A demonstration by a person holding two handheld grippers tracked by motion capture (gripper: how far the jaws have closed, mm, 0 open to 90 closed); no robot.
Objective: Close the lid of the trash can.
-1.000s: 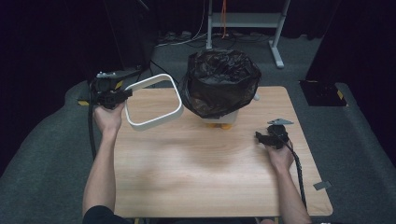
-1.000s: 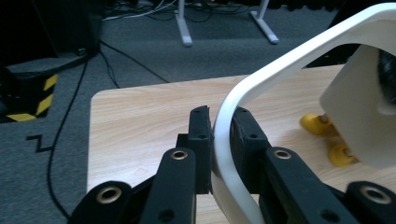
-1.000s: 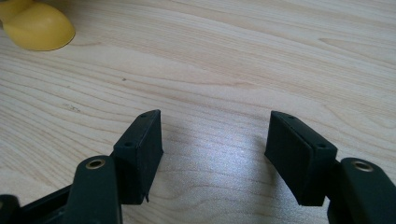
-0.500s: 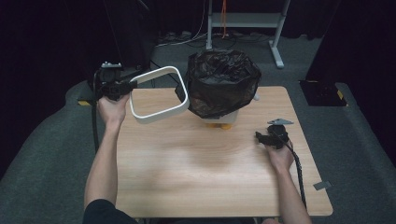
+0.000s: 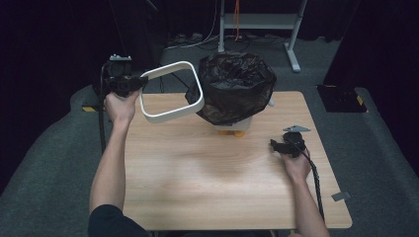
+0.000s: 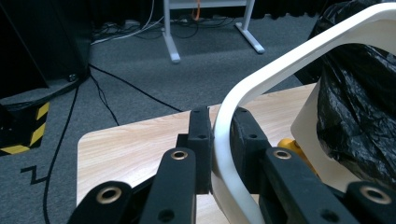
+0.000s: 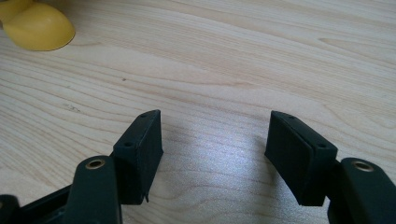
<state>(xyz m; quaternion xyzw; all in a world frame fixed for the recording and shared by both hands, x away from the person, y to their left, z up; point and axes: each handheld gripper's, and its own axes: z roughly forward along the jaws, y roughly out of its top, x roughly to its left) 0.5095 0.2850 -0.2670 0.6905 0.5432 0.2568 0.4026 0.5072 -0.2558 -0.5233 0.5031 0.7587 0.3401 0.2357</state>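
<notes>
Pale wooden worktop [image 5: 197,173] carried a bin lined with a crinkly black plastic bag [image 5: 236,86]. Beside it, raised, hung the white rounded-square plastic ring [image 5: 170,91], seemingly light, stiff, slippery, its rim clenched by the left hand-held gripper [image 5: 136,84]; the right hand-held gripper [image 5: 276,145] rested released.

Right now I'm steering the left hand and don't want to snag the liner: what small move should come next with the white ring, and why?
Probably carry the white rounded-square plastic ring a little further right, above the black bag-lined bin. The left gripper is shut on the ring's rim, the ring hangs tilted in the air beside the bag, and its far edge sits at the bag's side, not over it. The right gripper rests open on the wooden table.
</notes>
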